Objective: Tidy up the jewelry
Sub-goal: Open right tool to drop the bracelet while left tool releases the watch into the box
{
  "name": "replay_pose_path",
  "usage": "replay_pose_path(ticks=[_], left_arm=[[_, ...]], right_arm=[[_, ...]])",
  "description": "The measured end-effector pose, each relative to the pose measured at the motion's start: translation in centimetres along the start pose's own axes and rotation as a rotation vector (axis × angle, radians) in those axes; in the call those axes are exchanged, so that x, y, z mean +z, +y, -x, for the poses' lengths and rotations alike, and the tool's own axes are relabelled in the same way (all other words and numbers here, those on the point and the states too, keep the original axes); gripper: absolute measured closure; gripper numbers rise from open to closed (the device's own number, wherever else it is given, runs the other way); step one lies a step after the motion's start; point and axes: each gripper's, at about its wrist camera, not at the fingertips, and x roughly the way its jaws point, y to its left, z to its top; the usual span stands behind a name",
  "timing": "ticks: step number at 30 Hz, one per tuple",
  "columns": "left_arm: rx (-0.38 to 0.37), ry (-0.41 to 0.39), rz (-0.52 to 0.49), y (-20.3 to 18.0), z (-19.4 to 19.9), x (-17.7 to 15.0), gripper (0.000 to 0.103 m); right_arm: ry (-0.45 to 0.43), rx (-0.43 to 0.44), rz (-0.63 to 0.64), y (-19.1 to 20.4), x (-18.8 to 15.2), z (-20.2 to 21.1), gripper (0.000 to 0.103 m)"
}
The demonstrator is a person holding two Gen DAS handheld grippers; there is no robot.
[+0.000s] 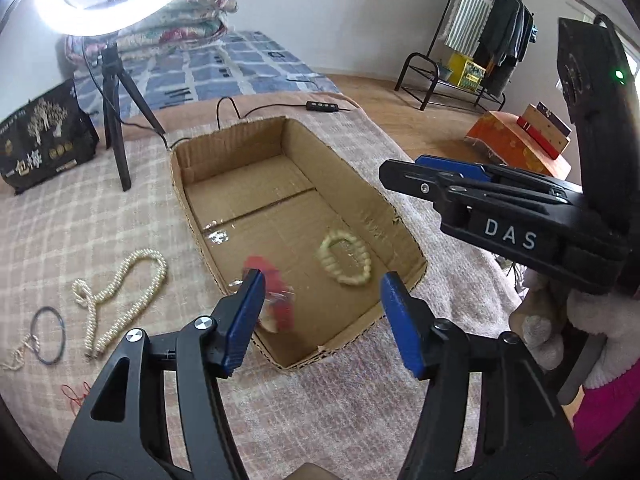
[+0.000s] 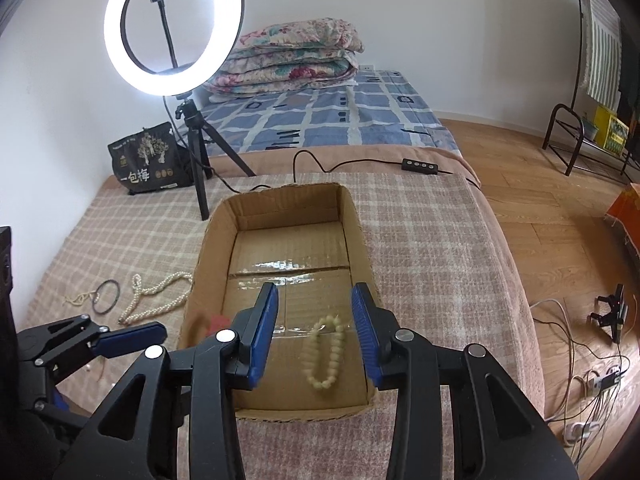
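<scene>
Your left gripper (image 1: 320,312) hangs over the near end of the cardboard box (image 1: 224,152), its blue pads spread wide with nothing between them. Just beyond its left pad a blurred red-and-white item (image 1: 276,300) shows against the near left corner of the box; it is too smeared to name or to tell whether it rests on the floor of the box. Your right gripper (image 2: 314,328) is also released, jaws apart, poised above the same box, and the cream bead bracelet (image 2: 324,354) lies on the box floor between and below its pads, touching neither. On the checked blanket (image 1: 80,224) to the left of the box lie a twisted pearl necklace (image 1: 120,300), a thin dark bangle (image 1: 49,334) with a small cream chain (image 1: 18,354) beside it, and a scrap of red thread (image 1: 76,394) nearer you. A lit ring light (image 2: 174,26) on a tripod stands behind the box, a black snack bag (image 2: 148,160) to its left.
</scene>
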Motion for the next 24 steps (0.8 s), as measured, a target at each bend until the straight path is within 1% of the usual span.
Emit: replay_pose_path(ticks=[1,3,4,5,14,19,22,24], left_arm=[[0.0,-0.002,-0.002,0.0,0.2,0.0,0.041],[0.004,-0.007,-0.008,0.1,0.5,0.0,0.041],[0.009,-0.01,-0.013,0.1,0.7,0.0,0.041],[0.013,-0.013,-0.017,0.2,0.9,-0.1,0.041],[0.047,-0.034,-0.023,1.3,2.9,-0.4,0.041],[0.084,-0.072,-0.028,2.7,5.5,-0.5,0.041],[0.107,-0.097,-0.015,4.2,7.4,-0.5,0.041],[0.125,-0.113,-0.007,5.1,8.6,-0.6,0.041]], right_arm=[[-0.001,0.002,-0.01,-0.1,0.0,0.1,0.067],[-0.004,-0.017,-0.032,-0.5,0.1,0.2,0.057],[-0.009,-0.029,-0.044,-0.6,0.2,0.3,0.046],[-0.016,-0.041,-0.053,-0.7,0.2,0.4,0.041],[-0.051,-0.07,-0.091,-1.1,0.6,1.8,0.04],[-0.062,-0.072,-0.1,-0.5,0.5,2.4,0.04],[-0.067,-0.068,-0.088,0.3,0.6,2.8,0.036],[-0.071,-0.065,-0.077,0.8,0.7,3.1,0.035]])
